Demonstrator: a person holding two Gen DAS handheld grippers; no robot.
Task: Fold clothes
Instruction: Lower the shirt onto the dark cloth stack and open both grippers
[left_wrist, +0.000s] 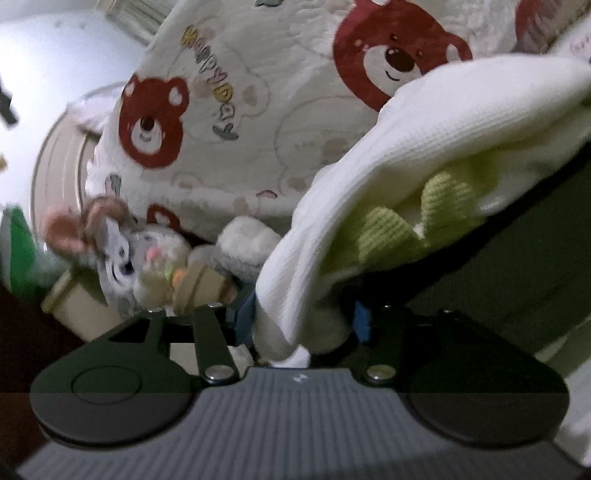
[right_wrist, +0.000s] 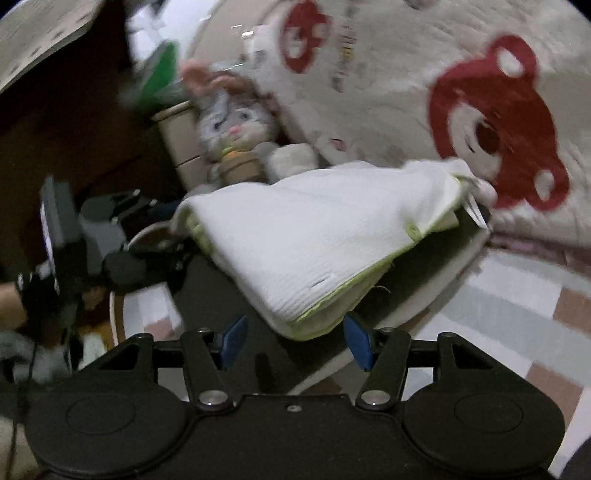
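Note:
A white knit garment (left_wrist: 424, 155) with pale green trim lies folded on a dark board (left_wrist: 524, 258). In the left wrist view its hanging corner drops between the blue pads of my left gripper (left_wrist: 303, 321), whose jaws stand apart around the cloth without clearly pinching it. In the right wrist view the same garment (right_wrist: 314, 236) lies as a flat wedge on the board (right_wrist: 424, 266). Its near corner points at my right gripper (right_wrist: 295, 341), which is open, with both blue pads clear of the cloth.
A cream blanket printed with red bears (right_wrist: 498, 122) fills the back and right. A grey plush rabbit (right_wrist: 236, 125) leans on a beige box (right_wrist: 181, 136) beyond the garment. A checked sheet (right_wrist: 517, 314) lies to the right. A person's hand (right_wrist: 9, 299) shows at the far left.

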